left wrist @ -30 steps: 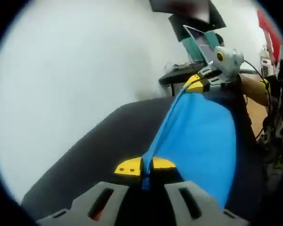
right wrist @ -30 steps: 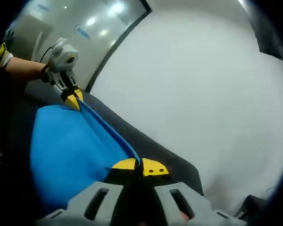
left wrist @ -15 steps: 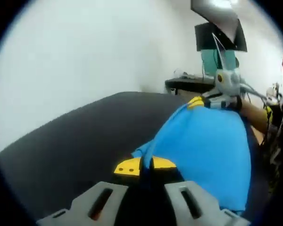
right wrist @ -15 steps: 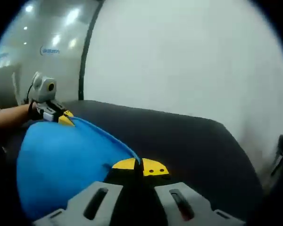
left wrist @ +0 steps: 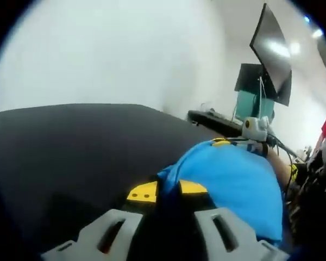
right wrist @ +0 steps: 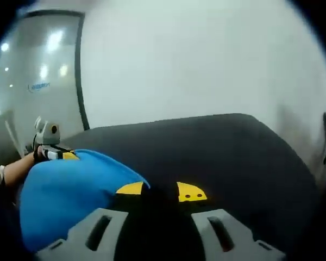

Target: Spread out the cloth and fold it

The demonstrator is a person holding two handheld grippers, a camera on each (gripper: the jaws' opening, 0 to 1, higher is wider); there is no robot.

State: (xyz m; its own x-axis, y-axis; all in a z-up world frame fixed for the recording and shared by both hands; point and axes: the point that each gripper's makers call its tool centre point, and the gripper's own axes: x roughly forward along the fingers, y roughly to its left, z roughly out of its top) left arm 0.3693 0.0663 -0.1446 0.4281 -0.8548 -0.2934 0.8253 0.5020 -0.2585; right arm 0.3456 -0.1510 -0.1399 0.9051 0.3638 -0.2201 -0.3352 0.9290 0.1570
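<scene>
right claw (right wrist: 161, 190) parted, off cloth (right wrist: 65, 190) | left claw (left wrist: 167, 190) pinching cloth corner | left gripper view: monitors (left wrist: 261, 81) beyond black table (left wrist: 70, 147)

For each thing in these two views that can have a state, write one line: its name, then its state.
blue cloth: lying on the dark table, one corner at each gripper.
left gripper: jaws slightly apart, cloth corner between them.
right gripper: jaws apart, cloth corner at the left jaw.
</scene>
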